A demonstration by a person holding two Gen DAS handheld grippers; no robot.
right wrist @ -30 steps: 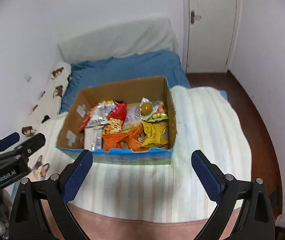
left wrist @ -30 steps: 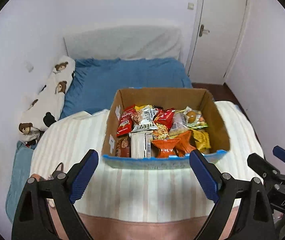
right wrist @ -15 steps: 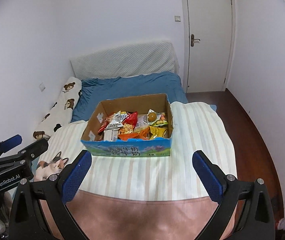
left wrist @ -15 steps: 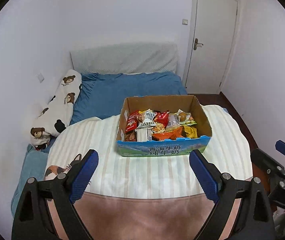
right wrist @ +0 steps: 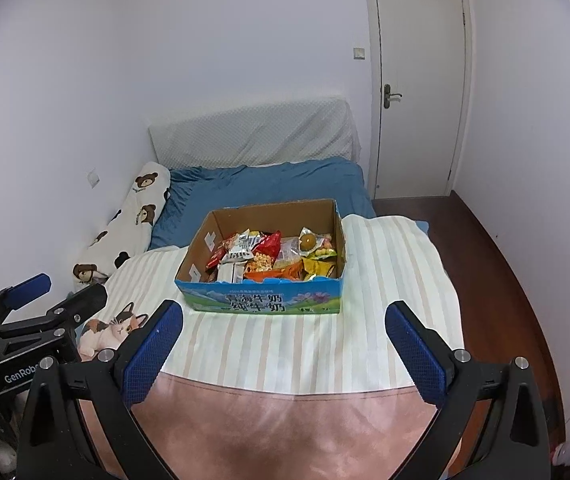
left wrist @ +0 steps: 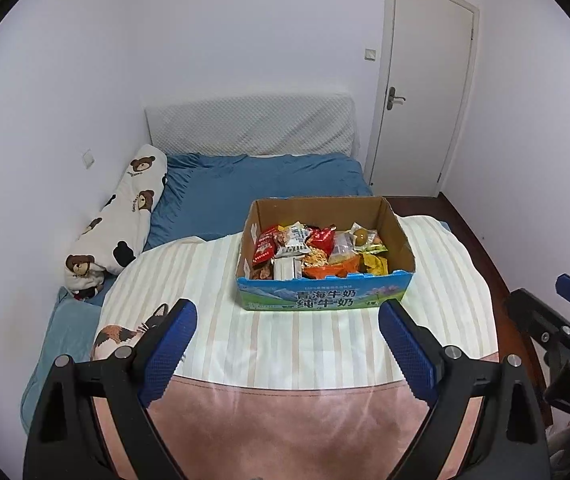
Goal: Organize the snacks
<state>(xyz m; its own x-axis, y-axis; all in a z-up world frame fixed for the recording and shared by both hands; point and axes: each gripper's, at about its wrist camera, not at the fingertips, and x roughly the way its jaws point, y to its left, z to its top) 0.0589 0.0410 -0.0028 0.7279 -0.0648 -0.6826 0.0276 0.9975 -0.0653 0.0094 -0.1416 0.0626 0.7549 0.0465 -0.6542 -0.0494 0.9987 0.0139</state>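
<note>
You hold both grippers above the near end of the bed, each angled down toward the box point(left wrist: 325, 296). The left gripper point(left wrist: 287, 338) has its jaws spread wide, having just opened further, and nothing lies between its blue pads point(left wrist: 171, 346). The right gripper point(right wrist: 285, 340) is likewise spread wide and empty; its pads point(right wrist: 153, 350) touch nothing. In the left wrist view the right gripper appears at the right edge; in the right wrist view the left gripper appears at the left edge, so the two tools sit side by side and apart. The box is an open cardboard carton with a blue printed front. It rests on the striped blanket point(left wrist: 297, 344), well ahead of both grippers and clear of them. The snacks point(left wrist: 317, 250) fill the near half of the box in a loose pile: red packets at the left, a silver packet beside them, white packets at the front left, orange packets at the front centre, yellow packets at the right, and a clear pack showing a brown egg at the back right. The far part of the box floor is hidden from you by its contents and walls. A pink cover point(left wrist: 285, 428) lies directly under the grippers. A bear-print pillow point(left wrist: 125, 220) runs along the left wall, and a cat plush point(right wrist: 111, 330) lies at the blanket's left edge. The door point(left wrist: 425, 92) is closed.
</note>
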